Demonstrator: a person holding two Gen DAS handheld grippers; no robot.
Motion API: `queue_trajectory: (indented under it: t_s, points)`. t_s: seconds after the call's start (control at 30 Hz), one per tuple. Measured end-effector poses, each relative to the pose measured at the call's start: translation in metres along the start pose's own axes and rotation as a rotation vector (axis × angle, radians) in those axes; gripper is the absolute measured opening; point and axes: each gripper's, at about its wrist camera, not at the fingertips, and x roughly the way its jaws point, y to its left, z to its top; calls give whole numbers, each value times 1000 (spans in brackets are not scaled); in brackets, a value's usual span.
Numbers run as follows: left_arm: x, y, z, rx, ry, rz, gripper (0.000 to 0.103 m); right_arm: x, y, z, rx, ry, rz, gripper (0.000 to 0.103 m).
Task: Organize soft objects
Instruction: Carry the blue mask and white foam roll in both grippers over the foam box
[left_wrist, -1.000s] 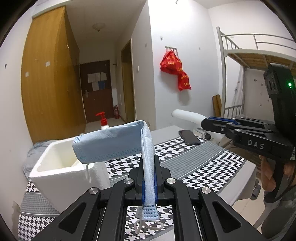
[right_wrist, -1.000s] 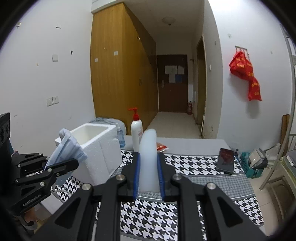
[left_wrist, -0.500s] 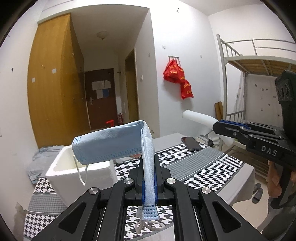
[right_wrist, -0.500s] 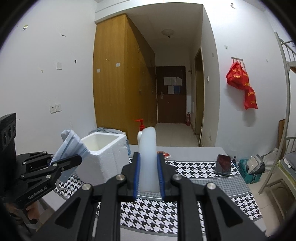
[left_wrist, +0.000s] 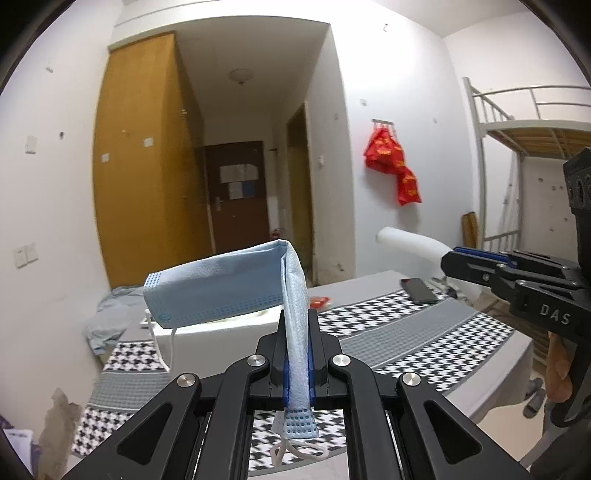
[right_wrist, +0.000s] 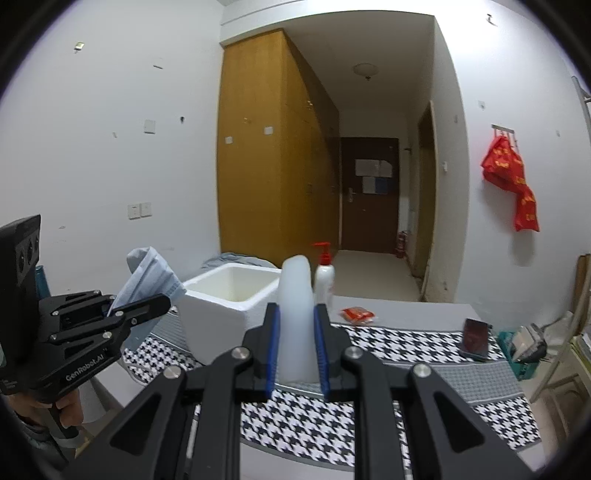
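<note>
Houndstooth tablecloth (right_wrist: 388, 417), white walls (right_wrist: 110, 166).

The foam box (right_wrist: 229, 314) stands open-topped at the table's (right_wrist: 424, 350) far left, nothing over its mouth. A pump bottle (right_wrist: 325, 277) stands just beside its right wall, a red packet (right_wrist: 356, 314) beyond and a phone (right_wrist: 476, 338) near the right edge. The patterned middle between them lies bare.

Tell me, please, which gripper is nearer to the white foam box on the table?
Left. The left gripper, shut on the blue face mask, sits just beside the white foam box. The right gripper, shut on a white foam piece, sits farther back.
</note>
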Motion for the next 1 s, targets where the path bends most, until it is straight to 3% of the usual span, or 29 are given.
queue_trajectory:
  t_s: [0.63, 1.0]
  points:
    - [-12, 41, -10, -50, 18, 144, 7, 30, 39, 1, -37, 28, 151, 21]
    - [-15, 49, -18, -61, 29, 187, 7, 44, 49, -1, -36, 57, 174, 21]
